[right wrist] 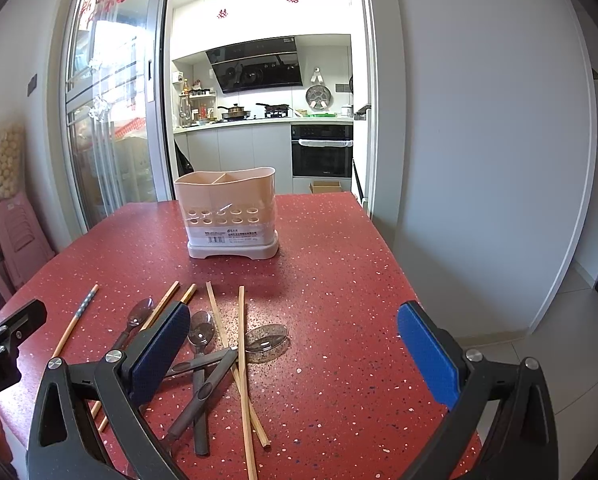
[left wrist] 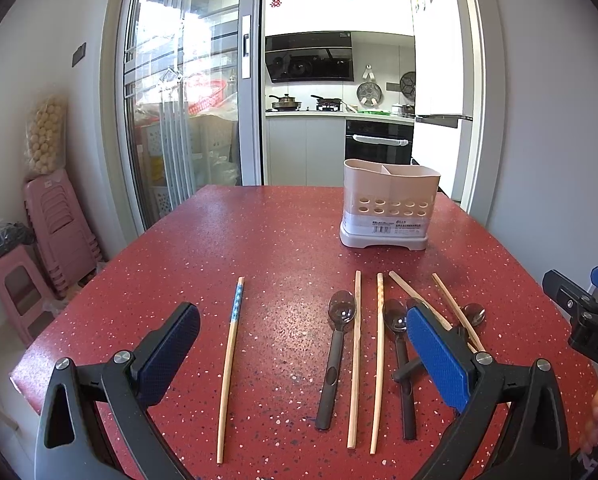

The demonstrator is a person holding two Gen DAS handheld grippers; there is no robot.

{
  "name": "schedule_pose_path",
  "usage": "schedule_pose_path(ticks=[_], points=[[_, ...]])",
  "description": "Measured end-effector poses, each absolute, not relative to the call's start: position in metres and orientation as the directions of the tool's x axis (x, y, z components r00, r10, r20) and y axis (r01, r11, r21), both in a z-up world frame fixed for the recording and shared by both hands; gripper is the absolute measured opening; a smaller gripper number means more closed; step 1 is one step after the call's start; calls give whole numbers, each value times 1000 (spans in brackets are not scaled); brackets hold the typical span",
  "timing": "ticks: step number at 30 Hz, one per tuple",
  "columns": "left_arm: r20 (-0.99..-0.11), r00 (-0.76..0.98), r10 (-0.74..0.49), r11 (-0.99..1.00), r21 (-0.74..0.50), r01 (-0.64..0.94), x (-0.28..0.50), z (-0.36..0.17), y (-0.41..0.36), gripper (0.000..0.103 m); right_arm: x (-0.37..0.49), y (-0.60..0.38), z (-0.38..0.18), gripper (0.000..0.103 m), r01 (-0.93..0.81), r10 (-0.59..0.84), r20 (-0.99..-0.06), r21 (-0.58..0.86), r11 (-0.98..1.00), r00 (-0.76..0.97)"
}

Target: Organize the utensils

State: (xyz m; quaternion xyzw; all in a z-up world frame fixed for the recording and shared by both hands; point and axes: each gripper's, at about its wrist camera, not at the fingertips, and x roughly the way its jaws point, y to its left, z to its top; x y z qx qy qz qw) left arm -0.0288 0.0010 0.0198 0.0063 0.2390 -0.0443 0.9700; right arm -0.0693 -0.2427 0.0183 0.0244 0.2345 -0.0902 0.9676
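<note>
Left tool and right tool both spread apart, empty. Sorting not begun: I must next grip one chopstick for the far holder.

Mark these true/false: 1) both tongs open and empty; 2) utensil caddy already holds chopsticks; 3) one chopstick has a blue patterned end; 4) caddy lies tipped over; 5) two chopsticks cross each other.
1) True: the left tongs and right tongs are open and hold nothing.
2) False: the utensil caddy shows nothing sticking out; all utensils lie on the red table.
3) True: the blue-patterned chopstick lies apart, to the left.
4) False: it stands upright.
5) True: the crossed chopsticks overlap near the spoons.
</note>
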Motion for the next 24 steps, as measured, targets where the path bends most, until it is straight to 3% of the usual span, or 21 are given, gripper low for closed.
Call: schedule_pose_path(ticks=[24], points=[[-466, 880, -85, 996, -5, 93, -29, 20, -1, 103, -71, -244, 18, 103, 180, -157, -458, 8, 984, 875]])
